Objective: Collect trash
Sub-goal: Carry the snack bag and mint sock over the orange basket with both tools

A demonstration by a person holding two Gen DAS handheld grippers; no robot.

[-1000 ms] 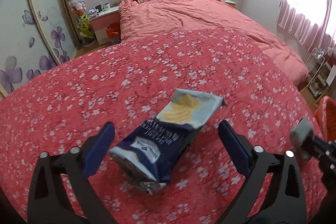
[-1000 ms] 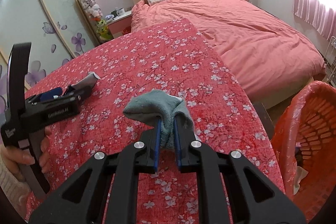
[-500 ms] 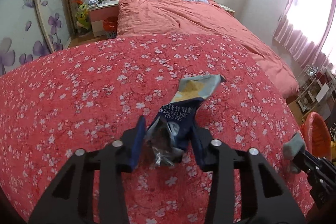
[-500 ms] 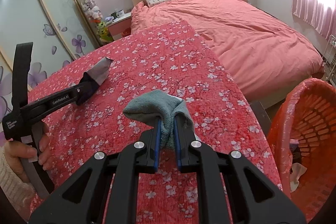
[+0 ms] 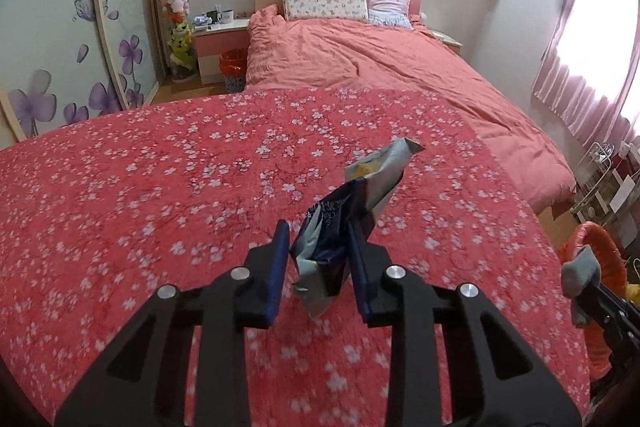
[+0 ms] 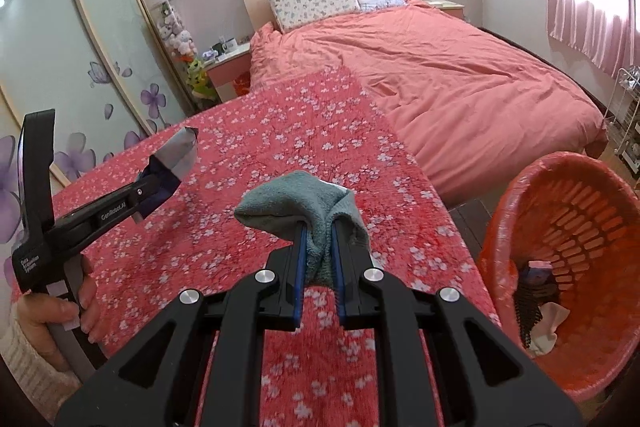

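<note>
2 grippers are carrying trash: your left gripper [image 5: 320,259] is closing on the light, crinkly snack bag [image 5: 344,227] at its lower end, your right gripper [image 6: 318,259] is pinching the soft sock [image 6: 298,207].

Both wrist cameras look down along their fingers, close over the quilt [image 5: 160,187], sharing the bed [image 6: 460,67] beyond.

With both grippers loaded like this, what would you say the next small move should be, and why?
Probably carry both loads right, over the orange basket. The left gripper is closing on the snack wrapper, already clear of the floral bedspread; the right gripper pinches the grey sock. The basket stands beside the bed and holds other scraps.
</note>
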